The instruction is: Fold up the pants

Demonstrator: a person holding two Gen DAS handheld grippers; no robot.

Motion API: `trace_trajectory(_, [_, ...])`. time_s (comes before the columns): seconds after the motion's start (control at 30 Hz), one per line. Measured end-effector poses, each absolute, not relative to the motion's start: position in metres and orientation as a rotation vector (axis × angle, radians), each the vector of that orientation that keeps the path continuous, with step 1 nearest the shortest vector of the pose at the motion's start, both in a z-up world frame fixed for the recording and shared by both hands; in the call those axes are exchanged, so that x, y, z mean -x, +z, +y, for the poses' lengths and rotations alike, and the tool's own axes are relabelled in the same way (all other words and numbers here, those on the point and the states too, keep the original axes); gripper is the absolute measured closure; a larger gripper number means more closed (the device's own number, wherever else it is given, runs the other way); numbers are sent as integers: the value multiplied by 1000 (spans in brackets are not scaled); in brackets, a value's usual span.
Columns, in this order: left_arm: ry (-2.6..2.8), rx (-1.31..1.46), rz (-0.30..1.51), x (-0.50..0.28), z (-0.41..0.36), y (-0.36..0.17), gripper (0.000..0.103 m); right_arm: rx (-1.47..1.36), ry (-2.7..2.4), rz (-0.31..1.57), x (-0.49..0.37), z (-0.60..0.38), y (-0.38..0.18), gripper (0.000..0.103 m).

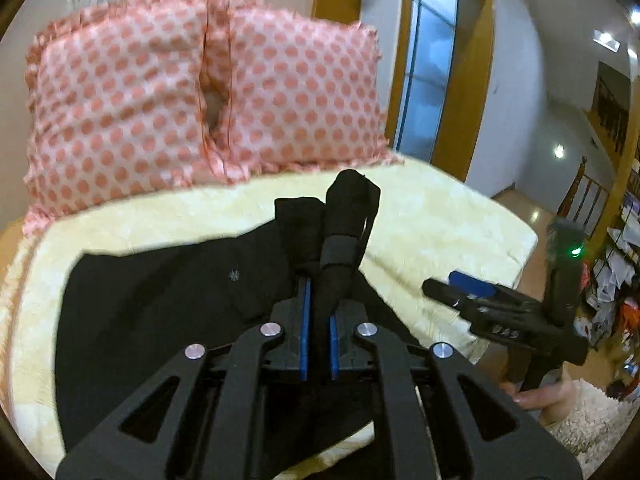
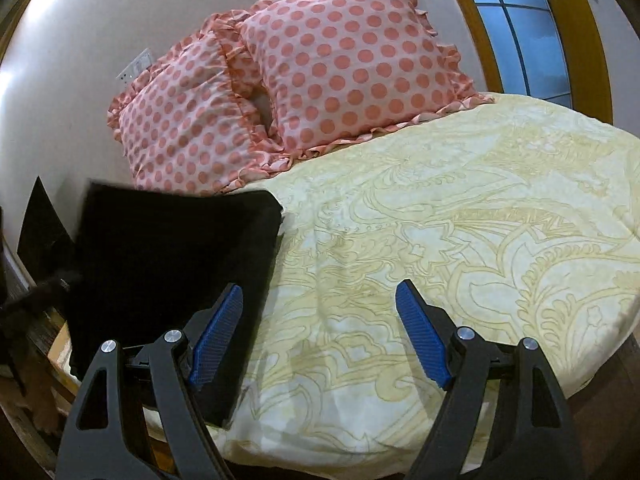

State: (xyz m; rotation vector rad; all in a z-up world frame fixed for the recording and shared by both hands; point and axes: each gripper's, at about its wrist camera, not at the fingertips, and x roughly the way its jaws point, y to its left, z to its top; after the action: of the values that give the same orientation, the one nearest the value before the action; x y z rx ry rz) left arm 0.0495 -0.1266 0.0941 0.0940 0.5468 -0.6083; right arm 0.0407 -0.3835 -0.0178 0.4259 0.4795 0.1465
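Observation:
The black pants (image 1: 160, 300) lie on the yellow patterned bedspread (image 1: 440, 216). My left gripper (image 1: 319, 292) is shut on a bunched fold of the pants, which sticks up between the blue pads and is lifted above the rest of the fabric. In the right wrist view the pants (image 2: 168, 264) lie as a flat dark block at the bed's left side. My right gripper (image 2: 320, 300) is open and empty, its left finger (image 2: 218, 332) over the pants' right edge. It also shows in the left wrist view (image 1: 460, 286), at the right.
Two pink polka-dot pillows (image 1: 200, 100) (image 2: 320, 72) lean against the wall at the head of the bed. The bedspread (image 2: 460, 220) stretches bare to the right. A blue window in a wooden frame (image 1: 432, 60) and a cluttered room side (image 1: 616, 280) lie right.

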Motion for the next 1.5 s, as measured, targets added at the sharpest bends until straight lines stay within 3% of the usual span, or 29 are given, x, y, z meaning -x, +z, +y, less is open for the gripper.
trace_trajectory(0.33, [-711,-290,612,-8,-162,38,90,-385,121,436,-39,-380,-3,22])
trace_trajectory(0.4, [-781,-245,623,-5,-152,44,76,-381,122,392,-37,-382,10,22])
trace_trajectory(0.47, [-891,-128,641,-5,-131,56,43,-367,139,351,-34,-380,22,22])
trace_trajectory(0.63, [-786,95,500,-5,-58,86,4,-286,336,314,-39,-344,50,22])
trace_trajectory(0.83, [-299,10,525,-32,-22,75,2,-211,513,393,-50,-289,44,22])
trace_trajectory(0.97, [-270,-44,591,-40,-27,56,2,-184,473,532,-63,-279,22,13])
trace_trajectory(1.07, [-284,-14,736,-54,-23,27,2,-132,410,650,-71,-277,-3,13])
trace_trajectory(1.17, [-321,37,695,-49,-14,18,2,-89,422,672,-66,-272,3,13])
trace_trajectory(1.37, [-364,58,655,-41,-5,16,2,-413,468,650,-106,-334,34,13])
trace_trajectory(1.5, [-368,51,628,-37,-6,16,2,-469,404,777,-157,-354,27,14])
